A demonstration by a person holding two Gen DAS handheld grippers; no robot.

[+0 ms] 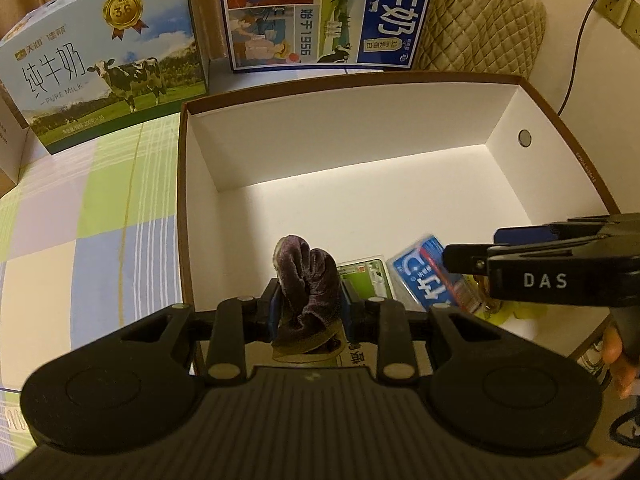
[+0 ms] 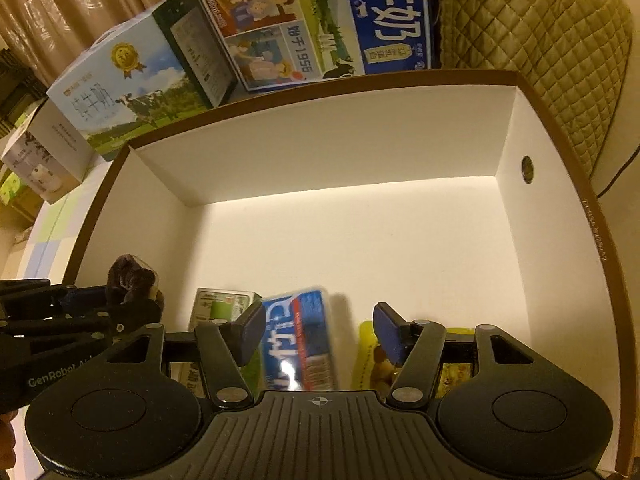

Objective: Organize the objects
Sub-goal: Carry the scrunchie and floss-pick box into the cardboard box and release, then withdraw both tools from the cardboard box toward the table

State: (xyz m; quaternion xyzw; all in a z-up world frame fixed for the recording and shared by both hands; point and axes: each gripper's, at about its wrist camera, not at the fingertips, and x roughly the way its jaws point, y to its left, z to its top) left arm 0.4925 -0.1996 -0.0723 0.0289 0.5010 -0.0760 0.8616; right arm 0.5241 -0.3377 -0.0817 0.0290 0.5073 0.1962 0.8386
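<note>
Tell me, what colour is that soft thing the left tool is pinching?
Dark purple, velvety cloth, with a paler tan edge. The left wrist view shows it best.

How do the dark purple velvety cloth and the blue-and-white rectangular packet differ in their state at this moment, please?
The dark purple velvety cloth is clamped between the left gripper fingers, while the blue-and-white rectangular packet sits free between the open fingers of the right gripper. The cloth is soft and crumpled; the packet is flat-faced and printed. The cloth looks sharp, the packet motion-blurred. Both are at the near end of the brown-rimmed white box.
</note>
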